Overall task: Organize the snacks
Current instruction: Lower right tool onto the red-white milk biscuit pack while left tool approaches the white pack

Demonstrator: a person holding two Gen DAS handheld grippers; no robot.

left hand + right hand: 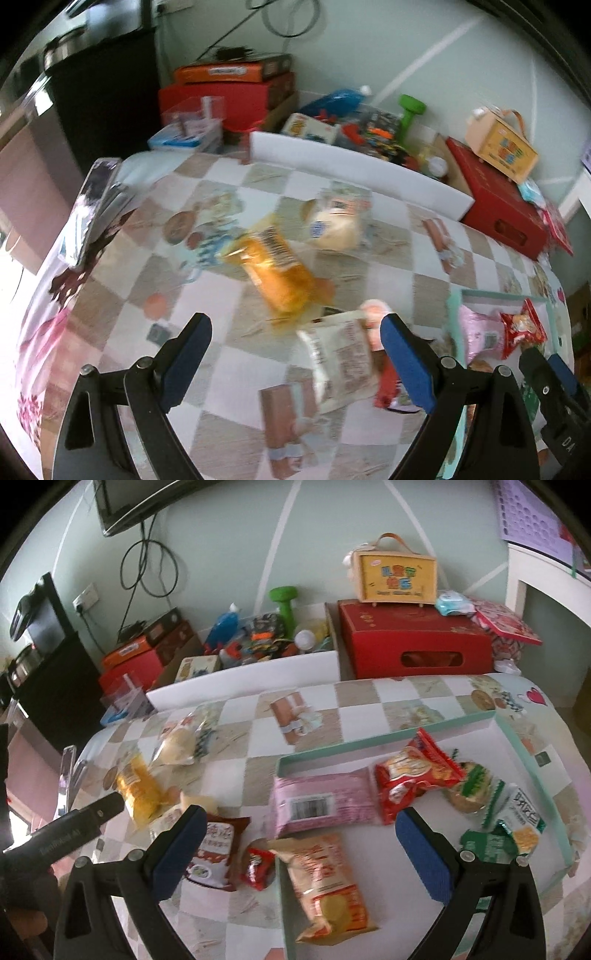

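Both grippers spread wide over the snacks, empty.
Left gripper (295, 354) above the orange packet (280, 273) mid-frame; right gripper (301, 843) above the mint tray (388, 738).

We see several snack packets (321, 803) lying in the tray (388, 738) on the worktop (369, 701); other snacks (138, 790) lie left of it.

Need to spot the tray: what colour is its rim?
Mint green rim, clearest in the right wrist view.
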